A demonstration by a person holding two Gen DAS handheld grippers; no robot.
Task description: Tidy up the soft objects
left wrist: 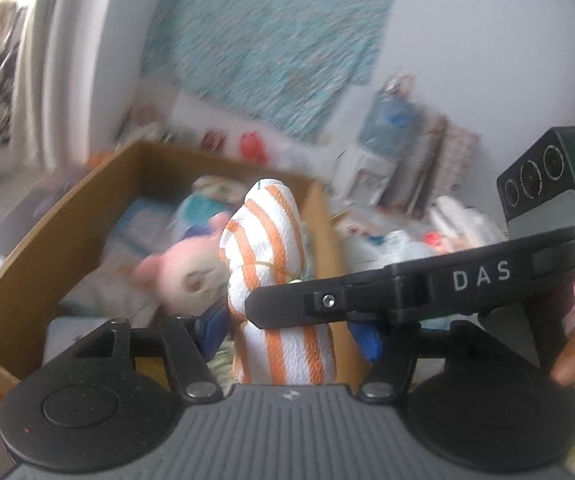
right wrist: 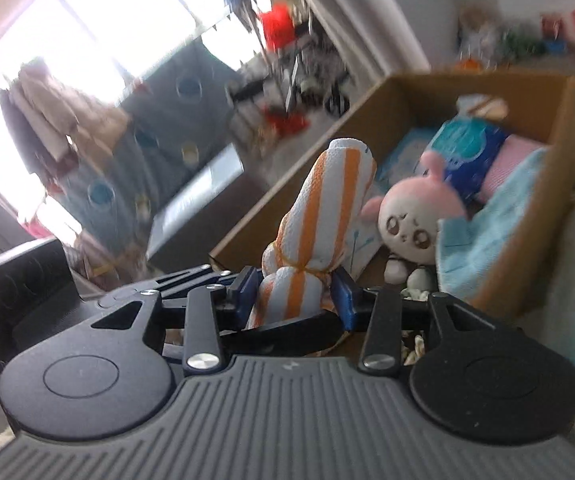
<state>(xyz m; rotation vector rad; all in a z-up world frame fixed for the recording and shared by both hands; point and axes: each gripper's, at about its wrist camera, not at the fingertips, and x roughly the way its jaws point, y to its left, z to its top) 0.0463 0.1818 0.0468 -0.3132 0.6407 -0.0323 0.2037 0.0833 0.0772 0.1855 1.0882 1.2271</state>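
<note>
Both of our grippers [left wrist: 287,332] [right wrist: 295,292] grasp one rolled orange-striped towel [right wrist: 319,216], held aloft just near the cardboard box [right wrist: 563,128]. Inside already lie a pink plush doll [right wrist: 415,220] and folded cloths; the towel, we judge, goes in next.

the rolled towel [right wrist: 319,216] between the right tool's [right wrist: 295,294] blue pads is nubbly woven cloth, white with orange stripes. both tools are matt black plastic with ribbed grey housings and shiny metal pivot screws. beyond the tool, the box [right wrist: 559,168] is plain matt brown cardboard; the pink doll [right wrist: 415,220] in it looks soft plush.
</note>
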